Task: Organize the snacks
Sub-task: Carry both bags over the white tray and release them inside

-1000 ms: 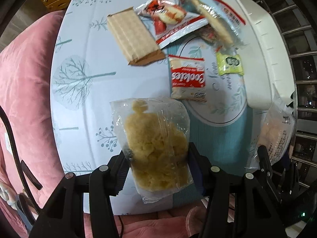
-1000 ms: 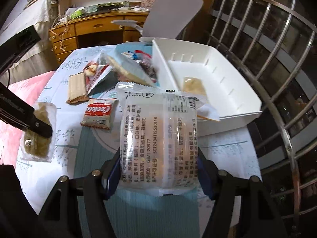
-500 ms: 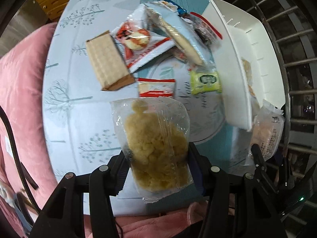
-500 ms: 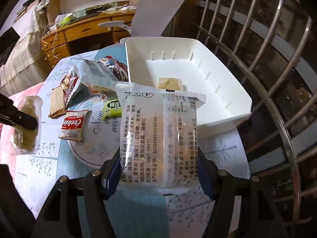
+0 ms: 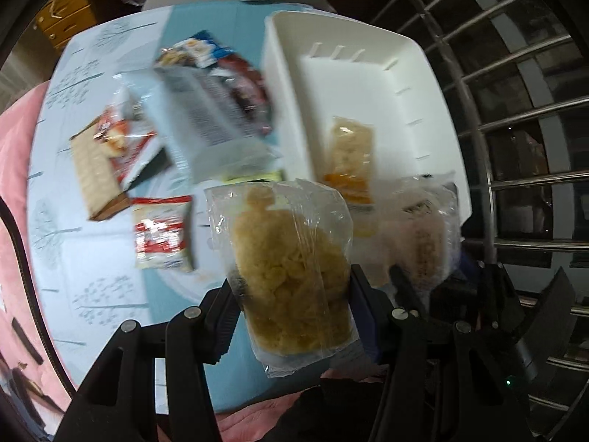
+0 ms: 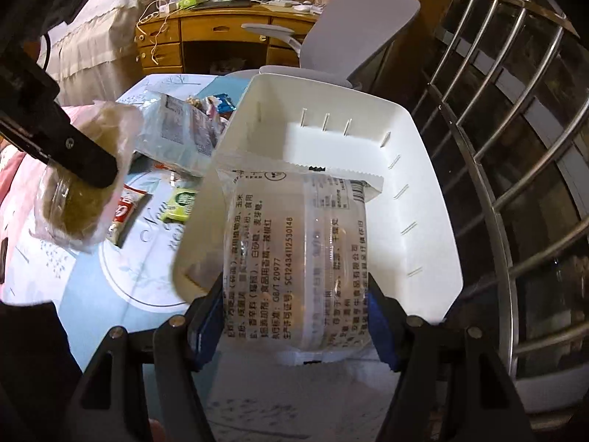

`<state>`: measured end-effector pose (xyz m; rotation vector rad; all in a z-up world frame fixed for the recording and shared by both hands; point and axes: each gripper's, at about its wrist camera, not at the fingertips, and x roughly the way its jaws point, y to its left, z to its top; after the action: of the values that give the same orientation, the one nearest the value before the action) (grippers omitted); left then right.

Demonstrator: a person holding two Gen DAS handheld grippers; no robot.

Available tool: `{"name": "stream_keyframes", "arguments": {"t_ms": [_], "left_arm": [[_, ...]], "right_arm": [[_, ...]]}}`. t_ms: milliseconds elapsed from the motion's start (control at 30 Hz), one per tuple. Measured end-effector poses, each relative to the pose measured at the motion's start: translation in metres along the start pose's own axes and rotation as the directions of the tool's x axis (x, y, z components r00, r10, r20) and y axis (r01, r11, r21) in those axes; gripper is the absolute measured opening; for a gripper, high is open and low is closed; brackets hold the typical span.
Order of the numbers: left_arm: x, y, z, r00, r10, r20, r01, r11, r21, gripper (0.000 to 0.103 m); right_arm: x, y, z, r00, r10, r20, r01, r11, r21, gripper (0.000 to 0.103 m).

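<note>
My left gripper (image 5: 291, 291) is shut on a clear bag of yellow puffed snack (image 5: 291, 276), held above the table near the white bin's near left corner. My right gripper (image 6: 296, 305) is shut on a clear packet with black printed text (image 6: 294, 258), held over the near end of the white bin (image 6: 423, 169). The bin (image 5: 416, 73) holds one yellow-orange snack packet (image 5: 349, 154). The left gripper with its bag shows in the right wrist view (image 6: 73, 191), left of the bin.
On the round tablecloth lie a brown wafer pack (image 5: 94, 169), a red-white cookie packet (image 5: 162, 235), a green packet (image 6: 180, 204) and a pile of larger bags (image 5: 206, 110). Metal railing (image 6: 515, 147) runs on the right. A grey chair (image 6: 353, 25) stands behind.
Both grippers moved forward and right toward the bin with their packets. The right packet now hangs over the bin's near end; the left bag has come close to the bin's left corner.
</note>
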<state>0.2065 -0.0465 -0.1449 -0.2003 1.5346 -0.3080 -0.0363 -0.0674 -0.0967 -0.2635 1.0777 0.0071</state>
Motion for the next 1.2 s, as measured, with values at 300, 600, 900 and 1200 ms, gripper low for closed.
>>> {"name": "stream_keyframes", "arguments": {"t_ms": [300, 600, 900, 1200], "left_arm": [[0.023, -0.042, 0.013, 0.999, -0.041, 0.013, 0.042, 0.999, -0.006, 0.054], [0.031, -0.062, 0.017, 0.994, -0.084, 0.071, 0.083, 0.996, 0.018, 0.091], [0.026, -0.046, 0.004, 0.994, -0.051, 0.097, 0.054, 0.998, -0.029, 0.091], [0.013, -0.017, -0.032, 0.987, -0.033, 0.158, 0.044, 0.997, -0.068, 0.090]], "right_arm": [[0.022, -0.040, 0.006, 0.999, -0.014, -0.031, 0.013, 0.999, -0.038, 0.069], [0.028, -0.073, 0.009, 0.998, 0.055, -0.004, -0.055, 0.998, 0.026, 0.072], [0.032, -0.081, 0.010, 0.994, 0.107, -0.026, -0.104, 0.990, 0.099, 0.072], [0.027, -0.060, 0.016, 0.979, 0.202, -0.043, -0.195, 0.972, 0.129, 0.072]]}}
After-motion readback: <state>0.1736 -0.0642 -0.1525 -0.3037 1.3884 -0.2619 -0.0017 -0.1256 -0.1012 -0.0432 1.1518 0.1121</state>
